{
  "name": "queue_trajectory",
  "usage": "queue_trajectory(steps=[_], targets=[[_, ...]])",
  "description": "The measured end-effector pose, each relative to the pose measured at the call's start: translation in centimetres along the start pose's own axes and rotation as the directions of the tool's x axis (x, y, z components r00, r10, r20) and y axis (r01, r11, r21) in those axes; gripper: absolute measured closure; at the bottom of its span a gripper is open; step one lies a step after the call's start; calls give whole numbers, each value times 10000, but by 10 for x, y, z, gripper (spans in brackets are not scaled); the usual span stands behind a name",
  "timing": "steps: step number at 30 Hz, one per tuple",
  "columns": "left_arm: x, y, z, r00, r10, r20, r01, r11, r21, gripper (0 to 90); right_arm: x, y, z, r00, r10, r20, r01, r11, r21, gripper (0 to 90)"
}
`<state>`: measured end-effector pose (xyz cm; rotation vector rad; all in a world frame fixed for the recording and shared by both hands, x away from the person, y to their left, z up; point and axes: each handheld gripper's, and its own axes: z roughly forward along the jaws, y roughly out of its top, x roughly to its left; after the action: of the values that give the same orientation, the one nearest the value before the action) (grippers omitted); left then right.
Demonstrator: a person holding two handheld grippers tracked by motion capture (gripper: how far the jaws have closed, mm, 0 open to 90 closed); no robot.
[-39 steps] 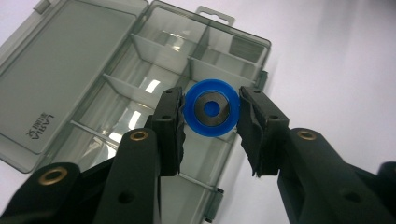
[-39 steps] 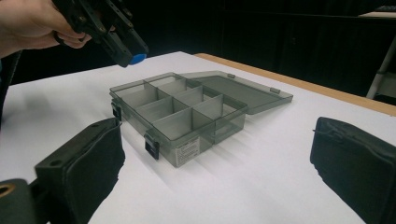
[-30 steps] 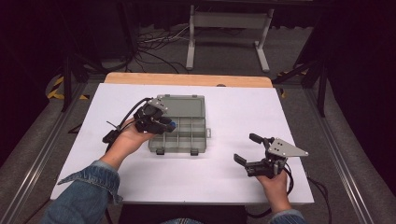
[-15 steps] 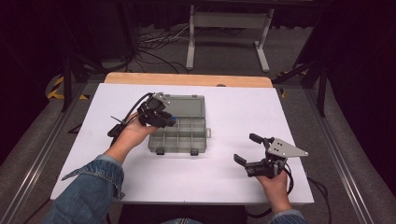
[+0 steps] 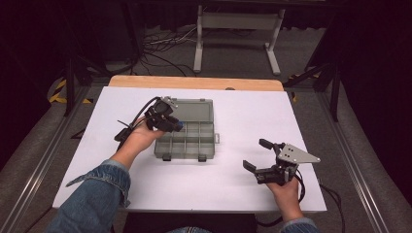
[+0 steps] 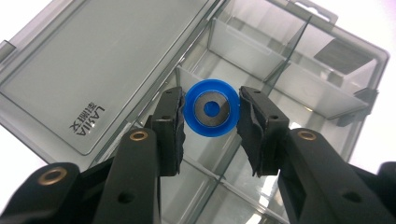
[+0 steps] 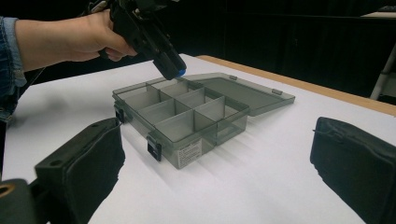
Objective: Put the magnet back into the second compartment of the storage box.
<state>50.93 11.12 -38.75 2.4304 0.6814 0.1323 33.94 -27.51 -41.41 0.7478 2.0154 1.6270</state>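
A smoky grey compartment box [image 5: 194, 141] lies open mid-table, its lid [image 5: 197, 108] folded flat behind it. My left gripper [image 5: 176, 125] hangs over the box's left compartments, pointing down. It is shut on a small blue round piece with a metal centre [image 6: 212, 108], and the pads [image 6: 173, 128] press its two sides. In the right gripper view the blue piece [image 7: 179, 73] hovers just above the far dividers of the box [image 7: 182, 126]. My right gripper [image 5: 254, 154] rests low at the table's right front, open, with nothing between its jaws.
The white table top [image 5: 243, 116] has a wooden strip [image 5: 194, 82] along its far edge. Dark floor, cables and a white stand [image 5: 238, 29] lie beyond. A denim sleeve [image 5: 97, 189] comes in at the lower left.
My left gripper has sunk a little toward the box, still holding the blue piece. The right gripper has stayed put.
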Motion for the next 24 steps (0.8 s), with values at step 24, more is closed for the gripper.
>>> queue_trajectory(steps=[24], targets=[[4, 1, 25, 10000, -21, 13, 20, 9952, 978, 616, 0, 0, 0, 10000, 10, -20, -10, 10000, -30, 32]])
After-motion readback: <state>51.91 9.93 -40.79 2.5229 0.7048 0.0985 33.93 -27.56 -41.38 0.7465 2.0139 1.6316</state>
